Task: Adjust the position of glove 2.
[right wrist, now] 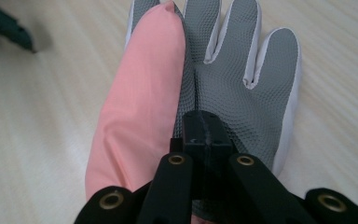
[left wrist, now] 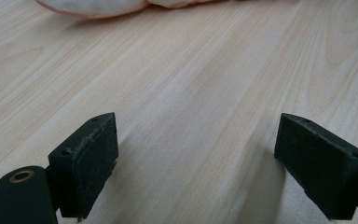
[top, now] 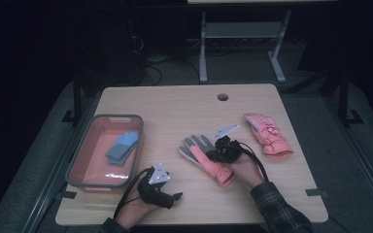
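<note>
**Right gripper closed over the glove's palm**

We saw the right gripper (right wrist: 204, 135) with its jaws brought fully together, their tips resting on the grey palm of the near glove (right wrist: 223, 88). From its own view we could not tell whether any fabric was pinched between the pads or whether they merely touched the surface. The left gripper (left wrist: 196, 163) sat with its jaws wide apart, nothing between them, over bare table (left wrist: 205, 84).

The glove lay palm up near the middle of the table, its fingers spread and pointing away from the person. Its palm was grey with a fine dotted grip texture and pale edging along the fingers; a pink part lay folded over one side of it, and the pink cuff pointed toward the person.

The high view gave us what the gripper views did not: the right gripper (top: 222, 147) over the glove (top: 205, 158), the left gripper (top: 161, 191) near the front edge, well apart from it, a second pink glove (top: 267, 134) lying to the right, and a grey-rimmed tray (top: 93, 124) at the left with blue cloth (top: 122, 148) inside. The right gripper view alone showed the palm's texture; the left gripper view caught just a pink and white edge at its top.
</note>
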The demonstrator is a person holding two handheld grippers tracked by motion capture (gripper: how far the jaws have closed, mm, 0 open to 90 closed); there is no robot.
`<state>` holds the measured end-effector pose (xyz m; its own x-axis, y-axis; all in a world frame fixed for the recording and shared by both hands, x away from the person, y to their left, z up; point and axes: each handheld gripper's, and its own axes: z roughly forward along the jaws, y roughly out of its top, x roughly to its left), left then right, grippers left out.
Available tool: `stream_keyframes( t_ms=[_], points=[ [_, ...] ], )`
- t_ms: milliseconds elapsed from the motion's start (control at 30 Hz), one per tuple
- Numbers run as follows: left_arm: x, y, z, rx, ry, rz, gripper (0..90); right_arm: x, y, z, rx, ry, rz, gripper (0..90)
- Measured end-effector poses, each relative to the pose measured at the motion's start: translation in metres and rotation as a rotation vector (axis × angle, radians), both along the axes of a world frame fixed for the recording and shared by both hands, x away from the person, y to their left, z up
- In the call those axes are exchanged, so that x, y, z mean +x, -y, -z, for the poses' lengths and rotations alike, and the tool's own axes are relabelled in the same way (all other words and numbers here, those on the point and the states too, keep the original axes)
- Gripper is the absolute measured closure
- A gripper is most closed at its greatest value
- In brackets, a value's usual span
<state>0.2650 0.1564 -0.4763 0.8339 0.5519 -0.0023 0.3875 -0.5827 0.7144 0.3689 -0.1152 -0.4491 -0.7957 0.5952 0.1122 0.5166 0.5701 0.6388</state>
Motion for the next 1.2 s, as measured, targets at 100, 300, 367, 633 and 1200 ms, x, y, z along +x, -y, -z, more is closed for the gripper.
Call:
stream_keyframes(
  t_ms=[100,300,367,633,1200],
  points=[
    [0.0,0.0,0.0,-0.007,-0.001,-0.003,12.6,-0.009,0.001,0.0,0.004,-0.005,-0.031,90.0],
    [0.0,0.0,0.0,-0.007,-0.002,-0.004,12.6,-0.035,0.005,-0.002,0.006,-0.021,-0.061,90.0],
    [0.0,0.0,0.0,-0.007,-0.001,-0.004,12.6,-0.042,0.006,-0.001,0.007,-0.02,-0.07,90.0],
    [0.0,0.0,0.0,-0.003,0.002,-0.001,12.6,-0.065,0.007,-0.003,0.015,-0.03,-0.091,89.8],
    [0.0,0.0,0.0,-0.007,-0.002,-0.003,12.6,-0.017,0.076,-0.04,0.053,0.057,0.121,70.5]
  ],
)
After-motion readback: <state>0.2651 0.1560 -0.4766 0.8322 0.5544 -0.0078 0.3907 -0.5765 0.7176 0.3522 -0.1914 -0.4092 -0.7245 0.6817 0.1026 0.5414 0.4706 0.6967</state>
